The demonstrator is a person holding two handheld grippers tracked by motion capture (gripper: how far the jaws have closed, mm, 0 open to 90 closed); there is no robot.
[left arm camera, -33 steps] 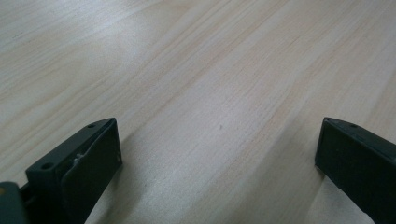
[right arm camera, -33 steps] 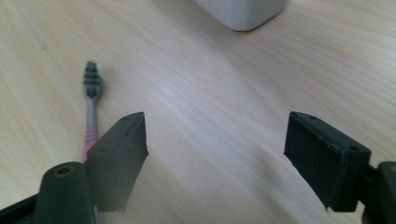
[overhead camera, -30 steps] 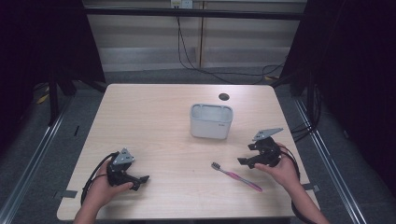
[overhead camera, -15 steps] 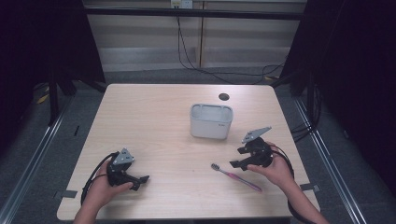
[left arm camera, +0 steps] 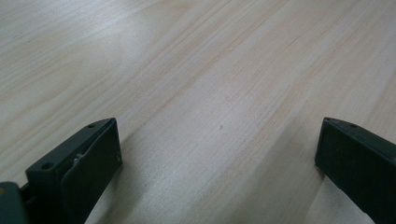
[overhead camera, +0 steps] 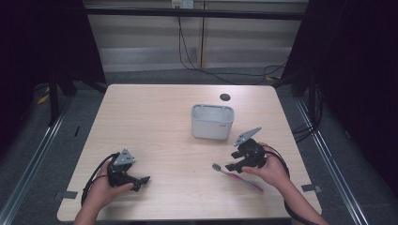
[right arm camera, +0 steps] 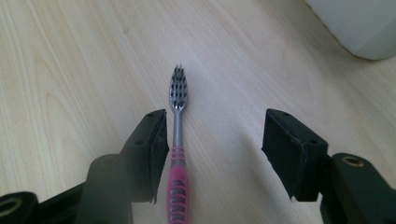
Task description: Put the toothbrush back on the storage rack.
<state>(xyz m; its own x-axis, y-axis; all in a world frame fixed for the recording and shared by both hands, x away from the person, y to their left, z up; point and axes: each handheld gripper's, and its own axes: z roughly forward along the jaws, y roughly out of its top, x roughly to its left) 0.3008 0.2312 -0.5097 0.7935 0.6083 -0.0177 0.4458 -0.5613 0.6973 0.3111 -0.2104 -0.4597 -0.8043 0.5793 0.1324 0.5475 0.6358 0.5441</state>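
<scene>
Right now your right gripper (right arm camera: 215, 154) hangs low over the pink-handled toothbrush with a grey neck and dark bristles (right arm camera: 178, 140), its fingers (right arm camera: 149, 144) spread wide and holding nothing. That toothbrush lies flat on the pale wood-grain worktop (overhead camera: 155, 122), in front of the white rectangular open-topped plastic container (overhead camera: 212, 121) and well apart from it. In the right gripper view the handle runs just beside your left-hand finger, far off centre, with a broad gap to the other finger.

My worry is the closing. If you squeeze from here, one finger would likely meet the handle first and shove it sideways, so the thin brush may roll or skid before the far finger arrives. A handle lying this flat also gives little to catch, so the fingers could scrape the wood and ride over it. Centring the gap over the pink grip should help.

Your left gripper (overhead camera: 123, 171) sits near the front left of the worktop with its fingers (left arm camera: 84, 163) wide apart over bare wood, gripping nothing.

By count: one toothbrush, one container, two grippers, and one small dark round disc (overhead camera: 225, 97) on the worktop near its far edge.
</scene>
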